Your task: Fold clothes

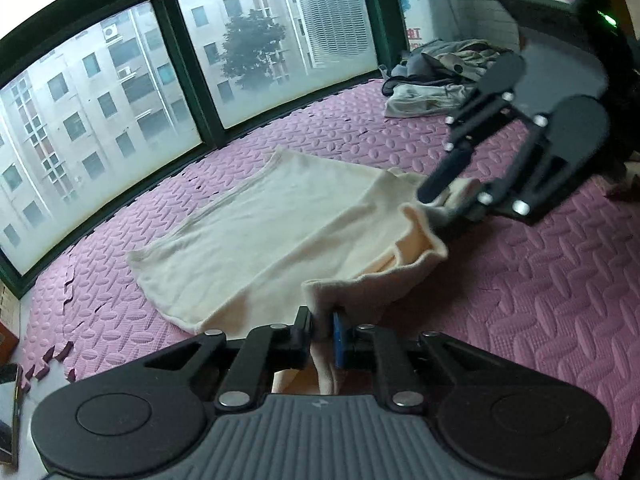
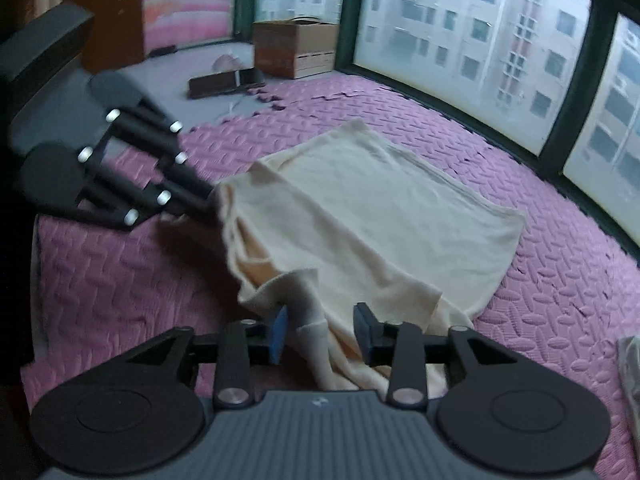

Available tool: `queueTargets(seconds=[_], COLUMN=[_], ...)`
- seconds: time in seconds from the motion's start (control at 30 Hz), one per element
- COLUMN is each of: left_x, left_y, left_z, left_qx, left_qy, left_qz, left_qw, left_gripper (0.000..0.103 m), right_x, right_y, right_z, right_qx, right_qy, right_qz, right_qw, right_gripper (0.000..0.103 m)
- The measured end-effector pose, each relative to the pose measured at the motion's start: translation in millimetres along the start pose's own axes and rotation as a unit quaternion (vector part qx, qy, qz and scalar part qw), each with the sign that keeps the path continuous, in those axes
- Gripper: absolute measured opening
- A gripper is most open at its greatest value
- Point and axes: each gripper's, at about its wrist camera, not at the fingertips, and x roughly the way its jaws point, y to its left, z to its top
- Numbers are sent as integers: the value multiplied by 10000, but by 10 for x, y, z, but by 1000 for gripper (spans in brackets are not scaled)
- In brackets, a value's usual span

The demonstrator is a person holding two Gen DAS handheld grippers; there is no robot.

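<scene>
A cream garment [image 1: 280, 232] lies partly spread on the pink foam mat [image 1: 540, 300], its far part flat and its near edge lifted. My left gripper [image 1: 322, 332] is shut on a bunched near corner of the cloth. The right gripper [image 1: 448, 200] reaches in from the upper right at another raised fold. In the right wrist view the garment [image 2: 380, 208] drapes toward me. A strip of it hangs between the spread fingers of the right gripper [image 2: 322, 332], which stands open. The left gripper [image 2: 208, 200] meets the cloth's left edge.
A pile of other clothes [image 1: 440, 68] sits at the mat's far right corner by the windows [image 1: 280, 40]. A cardboard box [image 2: 296, 48] and a dark flat case [image 2: 224, 82] stand off the mat on grey floor. A phone [image 1: 8, 400] lies at the left edge.
</scene>
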Motion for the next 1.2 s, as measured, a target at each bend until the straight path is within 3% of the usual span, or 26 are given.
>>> queueTargets(seconds=[0.1,0.2,0.37,0.5,0.6,0.77,0.9,1.13,1.2], left_x=[11,21,21,-21,-50,-84,-43,-1,20], left_y=[24,49,43,-16,-88,-154,-207,-249,-311], left_z=[10,20,29,-7,-82,-201,-255,-241,-248], left_qx=[-59,-118,-117,32,204,387,643,999,1268], left_qy=[7,13,43,53,79,115,224,198,237], left_qz=[-4,-8,-30,12,98,220,370,353,395], left_qw=[10000,9999,9999,10000,9997,9989,9970,9942,9909], left_gripper=[12,12,13,18,31,33,46,43,31], right_x=[-35,-25,108,196,175,132,142,87,67], right_y=[86,234,299,183,31,-89,-84,-57,-48], right_z=[-65,-129,-103,-28,1,2,11,32,37], right_qx=[-241,-732,-925,-478,83,523,655,839,877], right_qy=[-14,-49,-176,-107,-128,-173,-203,-291,-331], right_qz=[4,-204,-477,-247,-2,107,60,-86,-125], right_qw=[9997,9971,9944,9985,9999,9984,9976,9960,9955], right_gripper=[50,50,45,24,19,17,16,15,14])
